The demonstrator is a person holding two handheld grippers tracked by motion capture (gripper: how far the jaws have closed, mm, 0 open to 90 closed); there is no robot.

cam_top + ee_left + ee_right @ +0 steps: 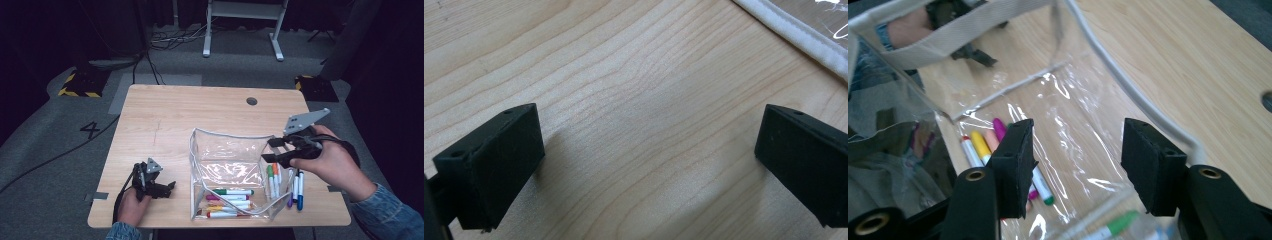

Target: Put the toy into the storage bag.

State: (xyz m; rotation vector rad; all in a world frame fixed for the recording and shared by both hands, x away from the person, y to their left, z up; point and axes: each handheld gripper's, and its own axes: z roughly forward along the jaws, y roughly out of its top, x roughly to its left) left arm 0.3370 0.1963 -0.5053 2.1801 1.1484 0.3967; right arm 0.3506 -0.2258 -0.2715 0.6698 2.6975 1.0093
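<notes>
A clear plastic pouch (227,167) with white trim stands open in the middle of the wooden table (200,107). Several coloured markers (231,201) lie inside its near end, and more markers (284,182) lie on the table by its right side. My right gripper (271,151) hovers open at the pouch's right rim. In the right gripper view its jaws (1075,155) stand apart above the pouch wall (1128,90), with markers (990,142) visible through the plastic. My left gripper (169,187) rests open on the table left of the pouch, nothing between its jaws (649,165).
A round cable hole (252,101) sits near the table's far edge. The pouch's white trim (804,35) crosses the top right corner of the left gripper view. Tape strips mark the table's near corners. Beyond the table lie floor cables and a white desk frame (242,25).
</notes>
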